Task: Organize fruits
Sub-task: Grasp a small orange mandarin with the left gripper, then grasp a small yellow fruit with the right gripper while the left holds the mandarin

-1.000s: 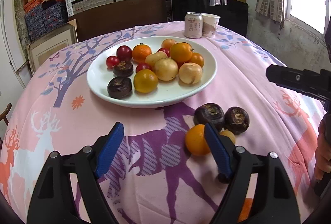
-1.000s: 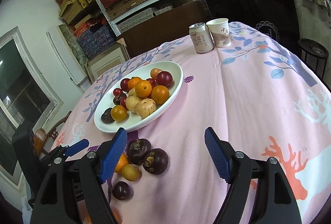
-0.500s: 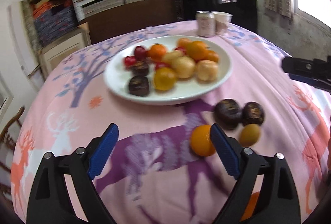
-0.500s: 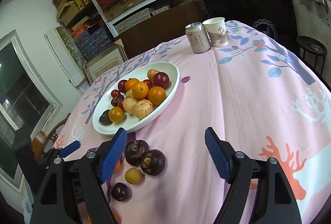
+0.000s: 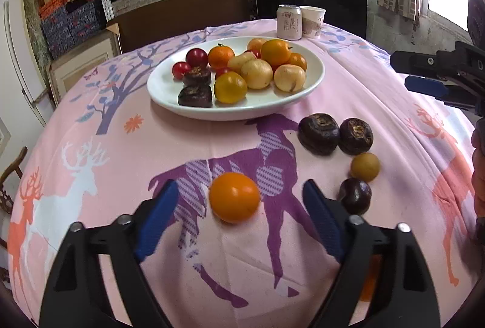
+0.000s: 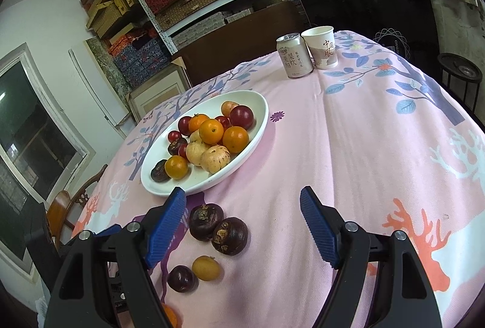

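Note:
A white plate point(image 5: 315, 76) heaped with oranges, yellow fruits, red plums and dark mangosteens stands mid-table on the pink cloth. A loose orange point(image 5: 235, 197) lies on the cloth between the blue pads of my left gripper point(image 5: 239, 190). The jaws are closing and the pads are not touching it. To its right lie two mangosteens point(image 5: 318, 134), a small yellow fruit point(image 5: 365, 166) and a dark plum point(image 5: 354, 196). My right gripper point(image 6: 242, 191) hangs open over the cloth, nothing held, with the mangosteens point(image 6: 218, 226) below its left finger. The plate point(image 6: 263, 115) is beyond it.
A drink can point(image 5: 289, 21) and a paper cup point(image 5: 313, 21) stand at the far table edge. Another orange point(image 5: 368, 282) peeks from behind my left gripper's right finger. A dark chair and shelves of boxes stand behind the table. A wooden chair point(image 6: 65, 206) is at the left.
The left gripper shifted so the orange, earlier beside its right finger, now lies centred between the jaws. The jaws widened, then narrowed. The right gripper stayed put.

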{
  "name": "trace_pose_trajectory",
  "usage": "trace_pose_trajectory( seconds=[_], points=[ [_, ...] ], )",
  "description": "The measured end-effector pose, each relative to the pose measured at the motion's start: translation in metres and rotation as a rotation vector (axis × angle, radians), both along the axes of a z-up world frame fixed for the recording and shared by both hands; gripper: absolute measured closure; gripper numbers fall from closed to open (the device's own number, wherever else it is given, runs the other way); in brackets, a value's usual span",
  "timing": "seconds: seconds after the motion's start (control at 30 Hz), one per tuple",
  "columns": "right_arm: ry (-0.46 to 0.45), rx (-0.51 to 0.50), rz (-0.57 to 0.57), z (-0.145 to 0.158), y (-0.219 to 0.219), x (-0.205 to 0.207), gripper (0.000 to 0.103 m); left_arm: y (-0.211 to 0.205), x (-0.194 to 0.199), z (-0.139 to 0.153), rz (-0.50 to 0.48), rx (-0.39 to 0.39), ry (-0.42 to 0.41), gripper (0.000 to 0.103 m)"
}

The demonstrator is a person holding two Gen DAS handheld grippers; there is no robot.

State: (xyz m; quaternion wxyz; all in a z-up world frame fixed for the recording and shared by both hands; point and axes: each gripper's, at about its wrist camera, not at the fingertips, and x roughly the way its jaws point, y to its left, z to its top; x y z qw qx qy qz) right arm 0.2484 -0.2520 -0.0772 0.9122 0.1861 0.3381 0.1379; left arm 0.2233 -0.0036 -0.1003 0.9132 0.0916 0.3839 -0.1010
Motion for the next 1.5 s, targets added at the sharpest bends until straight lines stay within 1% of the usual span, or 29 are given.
trace_pose_trajectory(
  seconds=[0.07,0.2,0.23,0.3,0.33,0.4,0.53,0.63,0.67,0.7,0.73,0.8,0.87,0.9,1.03,1.1,1.23,1.33,1.43,1.5],
  points=[
    [0.001,-0.002,0.0,0.0,0.0,0.0,0.024,0.003,0.001,-0.001,0.003,-0.024,0.02,0.045],
    [0.004,-0.007,0.004,-0.001,0.001,0.0,0.024,0.01,0.007,-0.005,0.016,-0.061,0.058,0.053],
    [0.005,-0.009,0.006,-0.001,0.001,0.001,0.024,0.011,0.008,-0.007,0.017,-0.069,0.068,0.056],
    [0.005,-0.016,0.013,-0.002,0.003,0.0,0.024,0.013,0.012,-0.01,0.018,-0.082,0.092,0.065],
    [0.005,-0.022,0.019,-0.002,0.005,0.0,0.024,0.015,0.014,-0.011,0.019,-0.094,0.104,0.067],
    [0.007,-0.036,0.031,-0.003,0.009,-0.001,0.024,0.016,0.014,-0.011,0.022,-0.104,0.107,0.067],
    [0.025,-0.056,0.07,-0.012,0.017,-0.012,0.024,0.013,0.013,-0.011,0.022,-0.084,0.1,0.067],
    [0.045,-0.092,0.111,-0.022,0.027,-0.023,0.024,0.012,0.013,-0.011,0.023,-0.081,0.1,0.067],
    [0.052,-0.105,0.125,-0.025,0.031,-0.025,0.026,0.012,0.013,-0.011,0.023,-0.081,0.099,0.067],
    [0.054,-0.119,0.14,-0.026,0.035,-0.026,0.033,0.012,0.013,-0.011,0.026,-0.079,0.098,0.067],
    [0.052,-0.134,0.158,-0.026,0.041,-0.026,0.036,0.013,0.013,-0.011,0.027,-0.079,0.099,0.066],
    [0.06,-0.159,0.191,-0.029,0.05,-0.027,0.049,0.013,0.013,-0.011,0.028,-0.08,0.1,0.066],
    [0.072,-0.18,0.213,-0.032,0.058,-0.028,0.055,0.013,0.014,-0.012,0.027,-0.079,0.103,0.066],
    [0.076,-0.184,0.219,-0.033,0.061,-0.028,0.055,0.013,0.014,-0.012,0.026,-0.079,0.108,0.066],
    [0.106,-0.168,0.223,-0.039,0.065,-0.024,0.056,0.012,0.016,-0.015,0.024,-0.076,0.125,0.065],
    [0.112,-0.155,0.222,-0.04,0.066,-0.022,0.063,0.011,0.017,-0.015,0.024,-0.074,0.126,0.065],
    [0.123,-0.129,0.219,-0.043,0.063,-0.019,0.067,0.012,0.017,-0.016,0.024,-0.071,0.127,0.065],
    [0.139,-0.092,0.224,-0.045,0.059,-0.016,0.074,0.011,0.017,-0.016,0.024,-0.073,0.127,0.065],
    [0.15,-0.064,0.225,-0.046,0.056,-0.014,0.075,0.011,0.017,-0.016,0.024,-0.079,0.128,0.065],
    [0.148,-0.065,0.225,-0.046,0.056,-0.014,0.075,0.011,0.017,-0.016,0.024,-0.08,0.127,0.065]
  ],
)
